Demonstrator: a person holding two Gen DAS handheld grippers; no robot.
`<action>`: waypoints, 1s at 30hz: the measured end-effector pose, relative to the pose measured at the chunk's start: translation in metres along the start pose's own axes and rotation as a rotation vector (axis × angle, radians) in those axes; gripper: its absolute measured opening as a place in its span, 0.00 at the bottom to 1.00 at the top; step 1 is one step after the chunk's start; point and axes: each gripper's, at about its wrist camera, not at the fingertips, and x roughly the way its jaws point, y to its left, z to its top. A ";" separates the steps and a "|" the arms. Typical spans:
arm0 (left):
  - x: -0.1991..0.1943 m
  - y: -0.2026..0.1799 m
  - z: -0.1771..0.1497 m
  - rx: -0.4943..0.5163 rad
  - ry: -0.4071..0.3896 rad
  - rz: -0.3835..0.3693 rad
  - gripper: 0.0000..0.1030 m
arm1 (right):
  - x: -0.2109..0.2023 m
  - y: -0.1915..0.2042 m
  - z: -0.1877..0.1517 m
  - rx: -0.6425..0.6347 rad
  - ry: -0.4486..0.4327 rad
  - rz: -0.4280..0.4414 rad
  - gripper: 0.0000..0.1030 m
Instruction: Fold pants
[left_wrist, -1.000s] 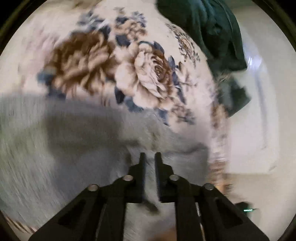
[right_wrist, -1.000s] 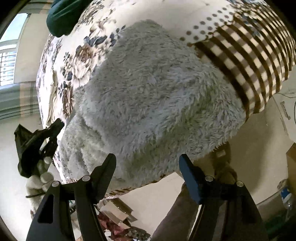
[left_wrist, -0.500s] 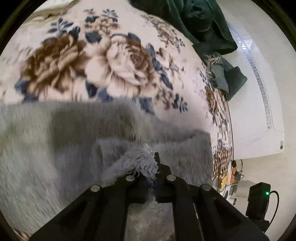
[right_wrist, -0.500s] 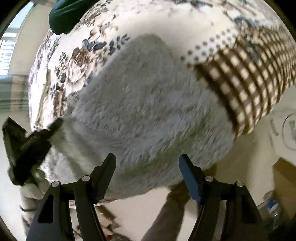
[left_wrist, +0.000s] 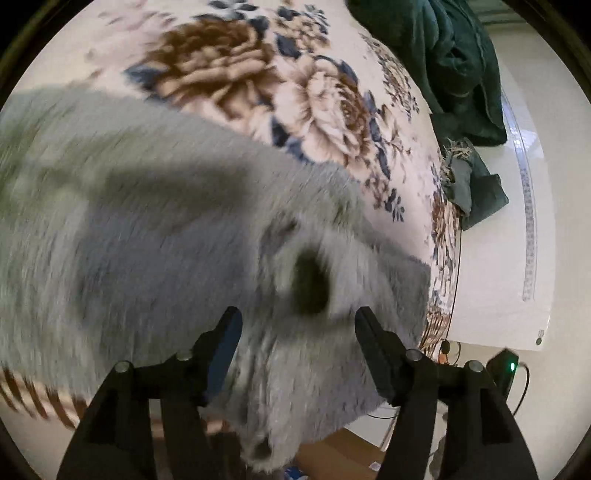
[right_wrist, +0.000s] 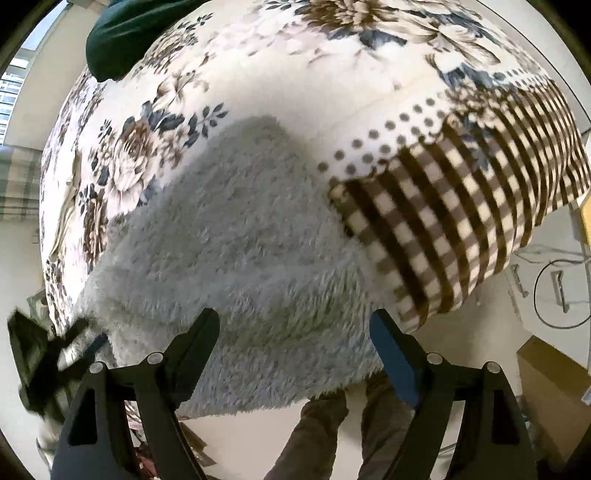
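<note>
Pants (right_wrist: 251, 266) lie folded on bed (right_wrist: 332, 81); left gripper (left_wrist: 297, 325) just opened, releasing; right gripper (right_wrist: 295, 328) spread, empty. Tidying remains.

Left gripper (left_wrist: 297, 319) jaws just opened, apart over fluffy grey pants (left_wrist: 177, 236) — floral blanket (left_wrist: 266, 74) beneath

Pants (right_wrist: 236, 236): pale grey, fluffy pile, no print; they read darker blue-grey in the left wrist view (left_wrist: 155, 236). Bedcover (right_wrist: 332, 74): cream ground, large brown and tan roses with navy leaves; near the right edge a band of grey-brown dots, then a dark brown and cream check (right_wrist: 461, 206). Garment at the far side (left_wrist: 443, 55): deep green, plain. Both grippers' fingers (right_wrist: 192, 343): black, with blue pads. Floor (right_wrist: 480, 332): off-white.
</note>
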 end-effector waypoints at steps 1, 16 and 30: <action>0.001 0.000 -0.004 -0.008 0.000 -0.009 0.59 | 0.000 0.002 0.006 -0.013 -0.001 0.001 0.83; 0.021 -0.012 0.004 0.098 -0.156 0.137 0.87 | 0.059 0.064 0.116 -0.315 0.063 -0.171 0.17; -0.071 0.140 -0.074 -0.458 -0.422 0.109 0.90 | 0.013 0.100 0.001 -0.295 -0.032 -0.107 1.00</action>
